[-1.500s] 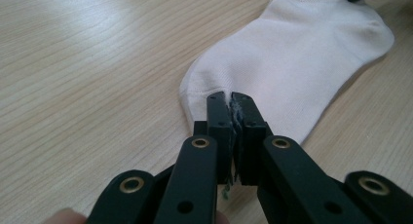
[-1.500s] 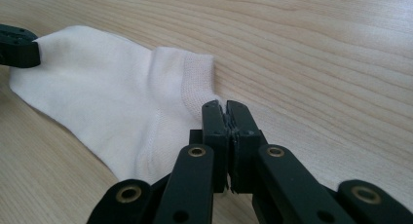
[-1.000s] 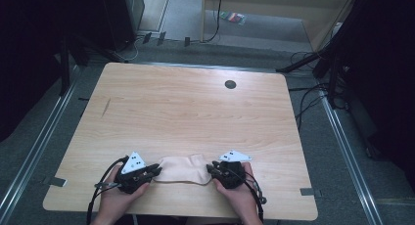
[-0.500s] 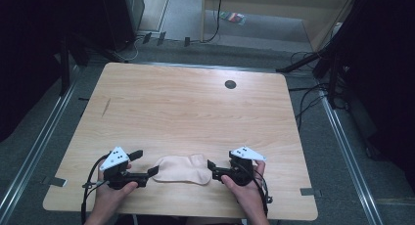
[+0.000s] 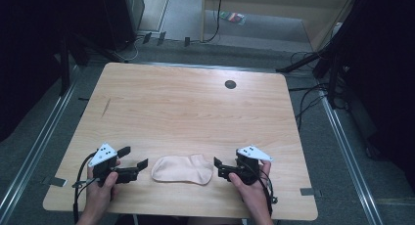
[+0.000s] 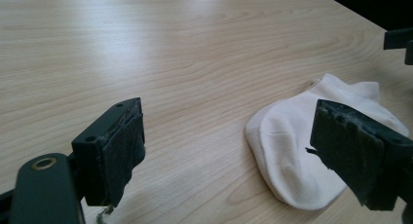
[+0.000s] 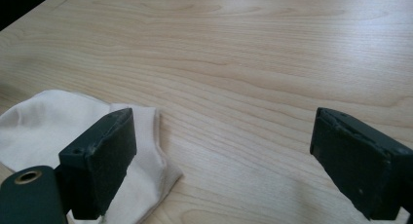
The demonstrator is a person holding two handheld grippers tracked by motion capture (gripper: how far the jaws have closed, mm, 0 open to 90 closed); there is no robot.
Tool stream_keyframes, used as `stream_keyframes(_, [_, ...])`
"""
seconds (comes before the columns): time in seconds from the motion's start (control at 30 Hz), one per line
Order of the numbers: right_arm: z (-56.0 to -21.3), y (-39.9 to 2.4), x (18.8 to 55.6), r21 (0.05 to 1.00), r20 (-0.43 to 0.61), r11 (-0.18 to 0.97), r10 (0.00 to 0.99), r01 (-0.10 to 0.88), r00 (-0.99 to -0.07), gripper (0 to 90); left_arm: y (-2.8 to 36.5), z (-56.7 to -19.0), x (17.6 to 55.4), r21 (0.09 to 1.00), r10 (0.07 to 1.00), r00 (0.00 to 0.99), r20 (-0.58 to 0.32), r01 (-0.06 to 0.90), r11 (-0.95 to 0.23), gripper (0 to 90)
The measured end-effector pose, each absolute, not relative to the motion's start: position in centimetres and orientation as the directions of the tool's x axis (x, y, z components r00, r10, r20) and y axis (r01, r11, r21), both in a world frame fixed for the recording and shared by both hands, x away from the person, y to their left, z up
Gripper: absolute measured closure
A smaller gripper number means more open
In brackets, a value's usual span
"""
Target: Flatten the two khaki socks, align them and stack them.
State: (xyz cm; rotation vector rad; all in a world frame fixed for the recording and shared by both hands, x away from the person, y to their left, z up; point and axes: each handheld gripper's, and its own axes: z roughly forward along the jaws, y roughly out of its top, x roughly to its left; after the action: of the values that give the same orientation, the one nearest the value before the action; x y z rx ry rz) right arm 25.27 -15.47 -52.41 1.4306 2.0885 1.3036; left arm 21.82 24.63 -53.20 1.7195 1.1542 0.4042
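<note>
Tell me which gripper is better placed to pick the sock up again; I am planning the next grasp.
Probably the right gripper: its open jaws stand beside the sock's cuff end, one jaw over the fabric in its own view. The left gripper, also open, stands a little off the toe.

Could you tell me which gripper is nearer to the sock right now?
The right gripper, just off the sock's right end; the left gripper stands slightly farther off its left end.

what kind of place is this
Probably a lab or recording room, not a home. A bare wooden table stands on grey carpet between metal floor rails, with cables trailing over the floor and dark stands around it. A lone sock lies between two hand-held grippers.
</note>
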Motion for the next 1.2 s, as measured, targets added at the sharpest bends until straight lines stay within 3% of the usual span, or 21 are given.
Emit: stream_keyframes(1.2, [-52.5, -24.3, 25.3, 0.824, 0.207, -0.001, 0.932, 0.567, -0.298, 9.6, 31.8, -54.0, 22.0, 0.849, 0.930, 0.301, -0.209, 0.528, 0.020, 13.5])
